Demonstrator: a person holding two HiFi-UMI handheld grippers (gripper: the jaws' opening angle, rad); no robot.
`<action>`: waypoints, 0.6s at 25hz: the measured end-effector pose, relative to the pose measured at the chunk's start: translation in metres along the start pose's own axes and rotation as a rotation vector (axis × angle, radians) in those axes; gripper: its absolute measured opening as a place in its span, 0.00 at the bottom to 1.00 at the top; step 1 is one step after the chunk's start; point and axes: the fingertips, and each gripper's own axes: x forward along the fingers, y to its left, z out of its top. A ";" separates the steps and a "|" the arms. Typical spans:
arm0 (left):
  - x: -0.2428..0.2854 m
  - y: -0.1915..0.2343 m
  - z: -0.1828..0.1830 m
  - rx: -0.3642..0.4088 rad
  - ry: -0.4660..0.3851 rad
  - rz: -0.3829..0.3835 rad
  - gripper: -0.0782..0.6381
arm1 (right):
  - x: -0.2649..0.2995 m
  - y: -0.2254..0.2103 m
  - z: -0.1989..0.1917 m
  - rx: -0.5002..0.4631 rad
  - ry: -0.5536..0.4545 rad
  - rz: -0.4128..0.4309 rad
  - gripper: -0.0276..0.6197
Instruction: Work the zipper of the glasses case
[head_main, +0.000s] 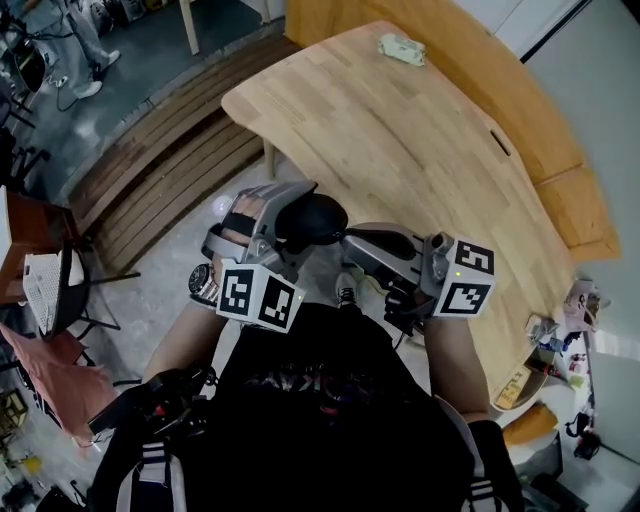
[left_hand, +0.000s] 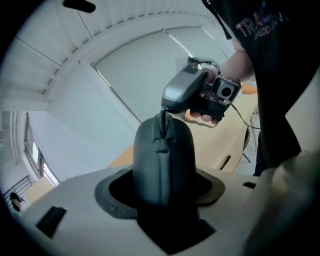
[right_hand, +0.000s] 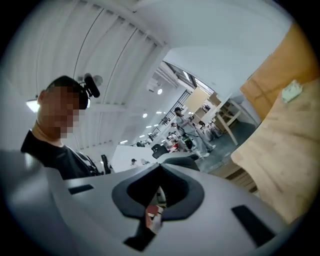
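GRIPPERS AT WORK: A dark grey glasses case (left_hand: 162, 160) is sitting upright between the jaws of the left gripper (head_main: 303, 217), which is clamping it by its sides and holding it in the air, clear of the wooden table (head_main: 400, 130). The zipper pull (left_hand: 162, 121) is standing up from the case's far end, just beyond the left jaws. There the right gripper (left_hand: 165, 106) is meeting it tip-first, its jaws pinched together on the pull. The person is holding both tools close to a dark shirt (head_main: 330, 400). A small pale object (head_main: 401, 48) is lying on the table well beyond both grippers.
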 end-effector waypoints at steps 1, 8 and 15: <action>0.002 -0.002 -0.006 0.002 0.045 -0.007 0.50 | 0.001 -0.004 -0.002 -0.052 0.027 -0.049 0.07; 0.009 -0.006 -0.032 0.062 0.243 -0.009 0.49 | 0.011 -0.014 -0.020 -0.347 0.188 -0.259 0.07; 0.014 -0.014 -0.043 0.074 0.295 -0.029 0.49 | 0.023 -0.014 -0.035 -0.427 0.247 -0.290 0.07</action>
